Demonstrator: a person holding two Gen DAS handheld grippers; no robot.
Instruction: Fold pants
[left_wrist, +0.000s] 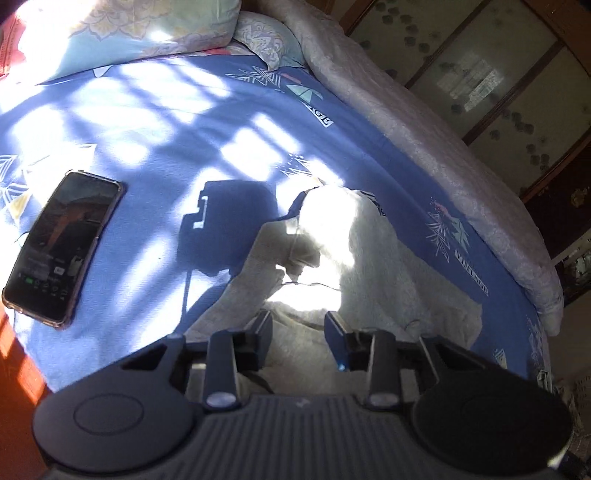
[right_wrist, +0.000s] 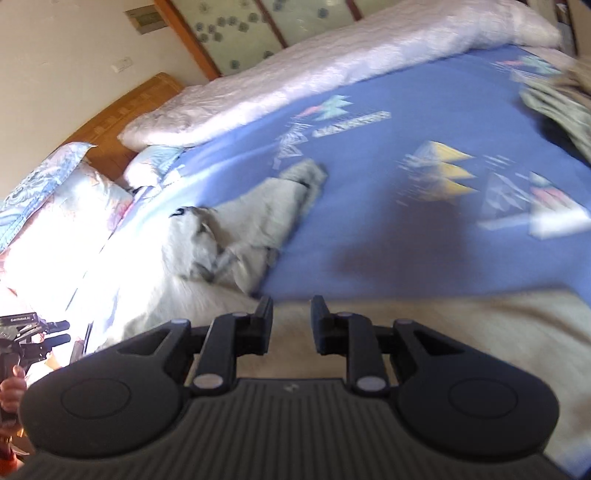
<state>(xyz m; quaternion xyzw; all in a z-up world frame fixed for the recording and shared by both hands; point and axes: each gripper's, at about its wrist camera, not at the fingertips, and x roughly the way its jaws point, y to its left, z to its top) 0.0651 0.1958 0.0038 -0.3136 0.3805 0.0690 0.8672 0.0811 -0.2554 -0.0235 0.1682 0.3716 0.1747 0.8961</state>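
Note:
Light grey pants lie rumpled on the blue patterned bedsheet, partly in bright sun. My left gripper is open just above the near part of the pants, holding nothing. In the right wrist view the pants lie bunched at the left and stretch along the near edge under my right gripper, which is open and empty over the cloth. The left gripper shows at the far left edge, held by a hand. The right view is motion-blurred.
A black phone lies on the sheet at the left. Pillows sit at the head of the bed. A rolled pale quilt runs along the far side. Another folded cloth lies at the top right. Wooden cabinet doors stand beyond.

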